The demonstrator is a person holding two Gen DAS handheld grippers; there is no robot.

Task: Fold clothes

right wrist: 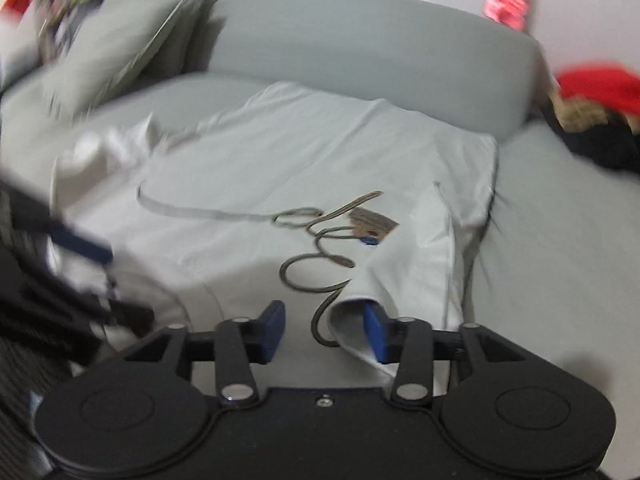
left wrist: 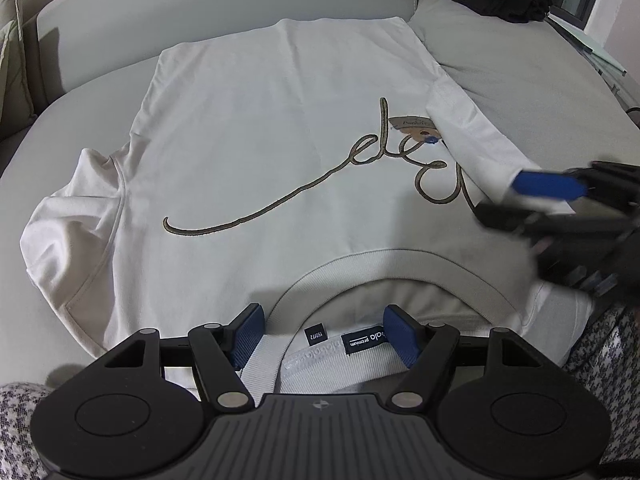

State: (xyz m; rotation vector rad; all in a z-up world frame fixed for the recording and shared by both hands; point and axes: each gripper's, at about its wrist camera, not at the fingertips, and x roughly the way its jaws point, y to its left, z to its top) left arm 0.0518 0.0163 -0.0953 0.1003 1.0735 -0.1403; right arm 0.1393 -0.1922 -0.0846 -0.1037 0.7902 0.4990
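Sleeve-fold step—R gripper (right wrist: 325, 330) fingers apart, sleeve (left wrist: 472, 136) loose between; L gripper (left wrist: 322, 338) open over collar (left wrist: 384, 264)—next likely far sleeve.

The white T-shirt (left wrist: 256, 128) was soft matt cloth, its collar (left wrist: 380, 268) ribbed knit, its script lettering (left wrist: 248, 216) raised, corded embroidery. Beside the lettering lay a brown paper tag (left wrist: 414, 128). Under the shirt, the grey sofa (left wrist: 520, 60) looked smooth matt fabric. The left gripper (left wrist: 324, 338) was matt black plastic with ridged blue pads (left wrist: 400, 336).

Soft even light; right wrist view motion-blurred, edges fisheye-bent.
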